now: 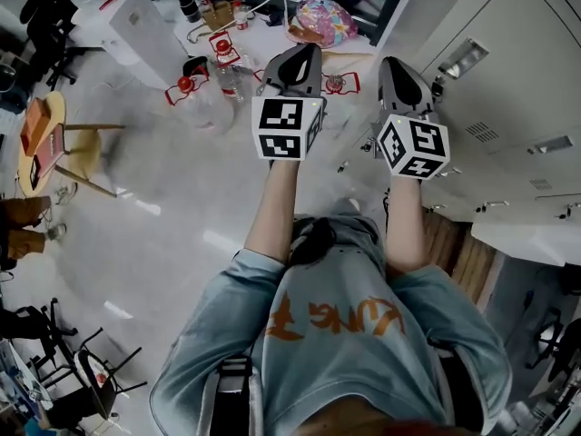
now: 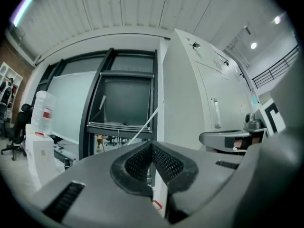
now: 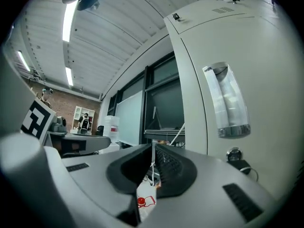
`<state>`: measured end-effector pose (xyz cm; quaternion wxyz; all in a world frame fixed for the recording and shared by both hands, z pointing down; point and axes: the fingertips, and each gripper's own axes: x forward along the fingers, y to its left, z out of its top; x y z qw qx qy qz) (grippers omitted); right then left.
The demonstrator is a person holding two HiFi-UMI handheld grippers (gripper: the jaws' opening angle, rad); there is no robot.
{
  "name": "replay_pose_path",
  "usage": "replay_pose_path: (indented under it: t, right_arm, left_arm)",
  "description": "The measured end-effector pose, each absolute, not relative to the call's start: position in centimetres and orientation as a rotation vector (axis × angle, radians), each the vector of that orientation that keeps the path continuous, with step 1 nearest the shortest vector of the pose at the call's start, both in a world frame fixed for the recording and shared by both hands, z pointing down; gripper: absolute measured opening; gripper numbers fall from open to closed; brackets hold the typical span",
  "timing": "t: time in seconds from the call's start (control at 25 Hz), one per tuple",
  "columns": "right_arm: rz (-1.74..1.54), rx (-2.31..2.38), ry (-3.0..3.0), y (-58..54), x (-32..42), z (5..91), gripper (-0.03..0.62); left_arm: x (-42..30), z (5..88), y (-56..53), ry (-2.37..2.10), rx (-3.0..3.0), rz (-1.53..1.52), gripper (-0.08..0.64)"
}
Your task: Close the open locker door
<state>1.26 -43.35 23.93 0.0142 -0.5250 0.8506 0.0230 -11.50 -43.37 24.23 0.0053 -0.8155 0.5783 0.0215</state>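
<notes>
A bank of pale grey lockers [image 1: 508,89] runs along the right of the head view, with metal handles [image 1: 463,57] on its doors. My left gripper [image 1: 307,54] and right gripper [image 1: 392,64] are held out side by side, left of the lockers and touching nothing. The left gripper [image 2: 152,145] is shut and empty, with the locker side [image 2: 190,94] to its right. The right gripper [image 3: 153,146] is also shut and empty. A closed locker door [image 3: 266,103] with a handle [image 3: 227,101] and a keyed lock [image 3: 233,155] stands close on its right. A pale panel [image 1: 526,234] juts out at lower right; I cannot tell if it is the open door.
Water jugs with red carriers [image 1: 186,89] stand on the floor ahead, near a table holding a colourful bag [image 1: 322,21]. A wooden chair [image 1: 54,143] is at the left and black office chairs [image 1: 91,371] at lower left. Dark window frames [image 2: 123,99] lie ahead.
</notes>
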Motion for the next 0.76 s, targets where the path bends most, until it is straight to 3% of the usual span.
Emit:
replay_pose_path:
  t: [0.76]
  right_arm:
    - [0.169, -1.555, 2.688, -43.6, -0.7, 21.7, 0.031]
  left_arm:
    - [-13.2, 23.8, -43.6, 1.839, -2.517, 0.105, 0.018]
